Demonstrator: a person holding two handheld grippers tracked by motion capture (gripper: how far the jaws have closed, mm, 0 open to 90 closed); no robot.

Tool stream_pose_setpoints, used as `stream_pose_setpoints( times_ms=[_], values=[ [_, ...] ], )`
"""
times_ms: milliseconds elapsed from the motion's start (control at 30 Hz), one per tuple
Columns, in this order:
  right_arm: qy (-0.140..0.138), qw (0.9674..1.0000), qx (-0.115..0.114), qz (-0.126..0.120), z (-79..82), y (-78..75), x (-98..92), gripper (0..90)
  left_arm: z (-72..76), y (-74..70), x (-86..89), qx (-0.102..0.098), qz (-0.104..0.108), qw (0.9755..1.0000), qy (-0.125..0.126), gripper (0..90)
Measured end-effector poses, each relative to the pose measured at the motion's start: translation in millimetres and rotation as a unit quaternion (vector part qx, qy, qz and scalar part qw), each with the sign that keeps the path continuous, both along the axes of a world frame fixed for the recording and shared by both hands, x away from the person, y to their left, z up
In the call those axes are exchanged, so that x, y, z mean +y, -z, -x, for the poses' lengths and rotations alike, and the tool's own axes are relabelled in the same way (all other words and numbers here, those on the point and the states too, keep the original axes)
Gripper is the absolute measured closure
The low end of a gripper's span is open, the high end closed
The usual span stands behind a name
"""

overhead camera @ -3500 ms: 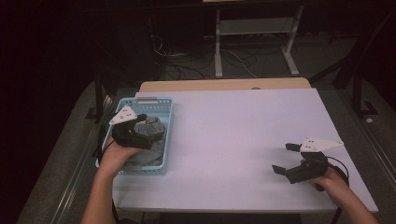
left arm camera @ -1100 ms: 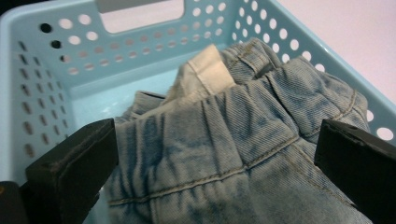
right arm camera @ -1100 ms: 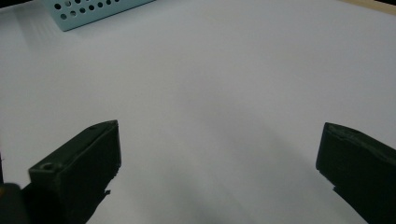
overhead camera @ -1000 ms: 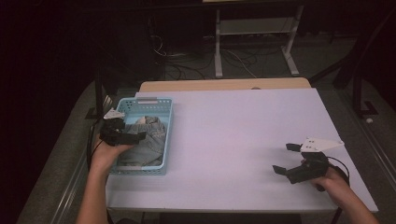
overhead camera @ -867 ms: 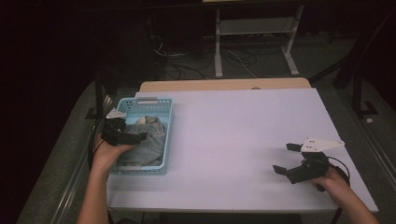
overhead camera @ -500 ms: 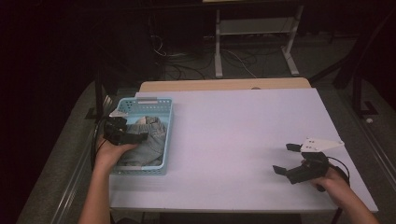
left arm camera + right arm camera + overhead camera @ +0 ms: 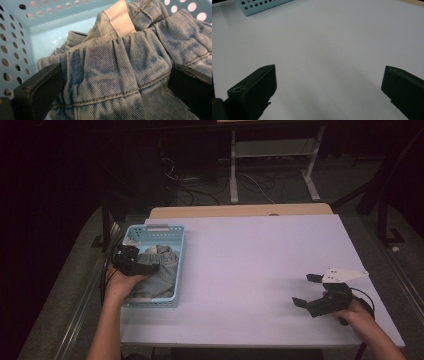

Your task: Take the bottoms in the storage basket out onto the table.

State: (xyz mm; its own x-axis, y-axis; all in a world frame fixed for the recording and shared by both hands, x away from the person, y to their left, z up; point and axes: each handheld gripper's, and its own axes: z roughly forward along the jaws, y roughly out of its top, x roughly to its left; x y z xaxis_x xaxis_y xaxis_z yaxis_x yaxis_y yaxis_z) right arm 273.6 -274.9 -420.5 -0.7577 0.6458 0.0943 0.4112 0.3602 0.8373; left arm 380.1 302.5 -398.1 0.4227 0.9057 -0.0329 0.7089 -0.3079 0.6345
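The left tongs (image 7: 112, 100) stood spread around bunched denim jeans (image 7: 120, 72) inside the blue perforated basket (image 7: 150, 232) — nothing yet gripped or lifted. The right tongs (image 7: 307, 292) waited apart over the bare white desk (image 7: 260, 265).

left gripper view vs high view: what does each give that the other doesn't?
Left gripper view alone: close detail of the faded blue denim garment, namely its seam stitching, the pale cream inner waistband, and denim bunched between the two wide-apart black jaws of the left gripper.

High view alone: the white table, the right gripper open above it near the right edge, both of the person's forearms, and the dark floor with cables beyond.

Both: the light blue perforated plastic basket holding the denim, with the left gripper reaching into it.
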Motion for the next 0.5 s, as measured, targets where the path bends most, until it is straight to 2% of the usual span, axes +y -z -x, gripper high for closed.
stream_pose_setpoints(
  times_ms=[167, 267, 367, 500],
  values=[
    [-0.001, 1.0, 0.001, 0.0, 0.1, -0.4, 1.3, 0.1, -4.9, 1.6, -5.4, 0.024, -0.007, 0.9997, -0.007, 0.0],
    [-0.002, 1.0, 0.002, -0.001, 0.1, -0.7, 1.5, 0.1, -8.5, 3.4, -13.9, 0.039, -0.027, 0.9988, -0.014, 0.0],
    [-0.002, 1.0, 0.003, 0.0, -0.4, -0.3, 1.9, 0.1, -13.5, 10.0, -21.8, 0.045, -0.042, 0.998, -0.014, 0.0],
    [-0.005, 1.0, 0.004, 0.001, -0.4, -0.3, 2.9, 0.1, -18.0, 12.2, -20.7, 0.056, -0.033, 0.9978, -0.012, 0.0]
  ],
)
